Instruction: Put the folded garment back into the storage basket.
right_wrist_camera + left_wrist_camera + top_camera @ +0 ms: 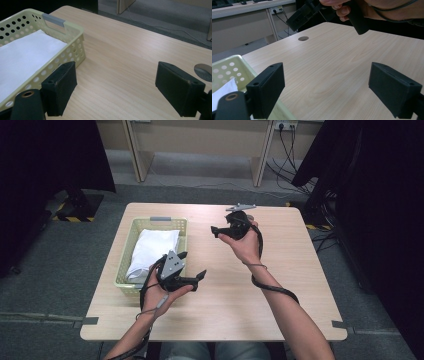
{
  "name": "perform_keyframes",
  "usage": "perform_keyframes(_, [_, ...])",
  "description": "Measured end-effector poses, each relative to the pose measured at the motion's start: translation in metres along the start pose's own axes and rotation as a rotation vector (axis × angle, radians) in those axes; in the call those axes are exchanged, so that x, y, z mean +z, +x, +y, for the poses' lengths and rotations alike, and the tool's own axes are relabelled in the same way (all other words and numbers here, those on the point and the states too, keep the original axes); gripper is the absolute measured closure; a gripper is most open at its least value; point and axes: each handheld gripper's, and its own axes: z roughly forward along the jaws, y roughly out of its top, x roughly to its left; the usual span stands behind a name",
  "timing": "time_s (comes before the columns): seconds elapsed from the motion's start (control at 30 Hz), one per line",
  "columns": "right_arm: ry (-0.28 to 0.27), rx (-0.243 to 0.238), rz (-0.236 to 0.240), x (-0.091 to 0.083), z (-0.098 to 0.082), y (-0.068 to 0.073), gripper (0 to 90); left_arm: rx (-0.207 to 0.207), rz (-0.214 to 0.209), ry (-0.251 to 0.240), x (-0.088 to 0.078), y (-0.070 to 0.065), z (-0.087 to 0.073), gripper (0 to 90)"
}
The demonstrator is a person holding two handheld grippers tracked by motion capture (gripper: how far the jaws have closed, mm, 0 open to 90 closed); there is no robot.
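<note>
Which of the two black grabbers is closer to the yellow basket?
The left gripper: it hangs right beside the basket, while the right gripper is farther off.

Both forearms are bare, with no sleeves. Each hand carries a black gripper: the left gripper has a grey three-cornered plate with small holes on top, and the right gripper bears a similar plate. The jaws are blocky black pads with screw holes. Black cables trail along the arms.

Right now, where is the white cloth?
The white cloth lies folded inside the yellow basket on the table's left side in the high view, just beside the left gripper.
</note>
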Motion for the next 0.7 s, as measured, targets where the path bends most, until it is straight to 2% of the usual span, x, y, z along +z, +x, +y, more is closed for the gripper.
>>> perform_keyframes(0.4, [0.006,0.015,-0.013,-0.005,-0.013,-0.012,17.5,0.019,-0.021,-0.005,0.006,-0.008,-0.001,12.8])
perform_keyframes(0.7, [0.009,0.007,-0.025,-0.01,-0.021,-0.017,17.4,0.024,-0.041,-0.011,0.011,-0.013,-0.002,12.8])
